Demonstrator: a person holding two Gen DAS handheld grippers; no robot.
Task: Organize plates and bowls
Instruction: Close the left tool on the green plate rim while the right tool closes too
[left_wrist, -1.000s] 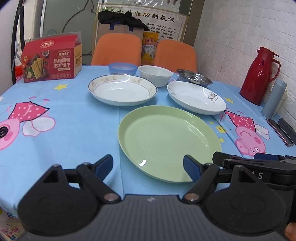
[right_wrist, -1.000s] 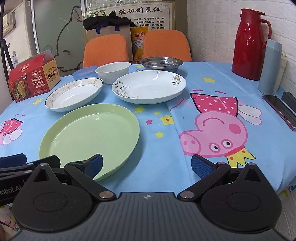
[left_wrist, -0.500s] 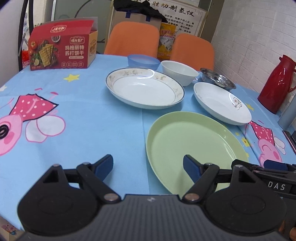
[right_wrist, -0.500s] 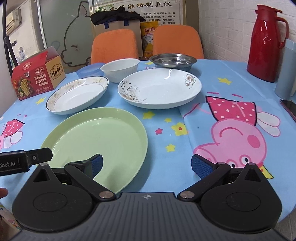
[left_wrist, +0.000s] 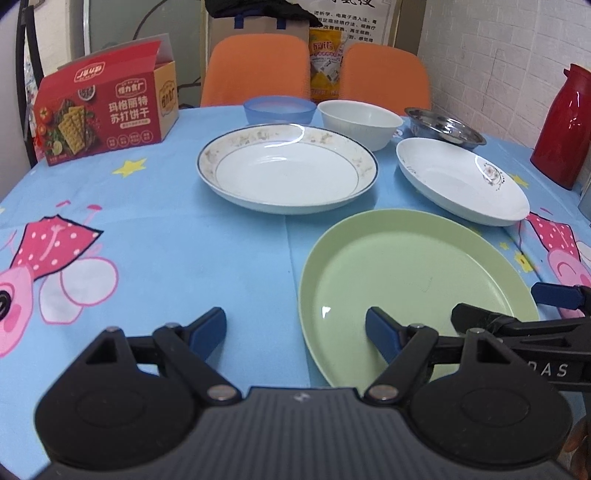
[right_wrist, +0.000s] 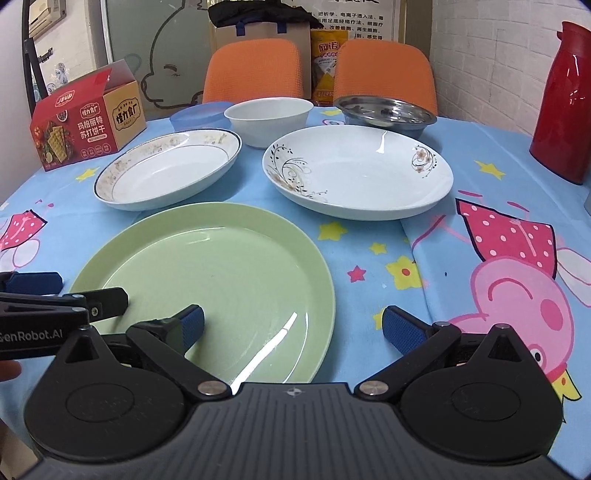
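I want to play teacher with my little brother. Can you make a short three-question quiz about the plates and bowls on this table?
1. True or false: the green plate sits nearest the camera.
2. Which bowl stands between the blue bowl and the metal bowl? A. white bowl B. red bowl C. black bowl
3. Fill in: both the left hand-held gripper and the right hand-held gripper are ____ and hold nothing.

Key:
1. True.
2. A, the white bowl.
3. Open.
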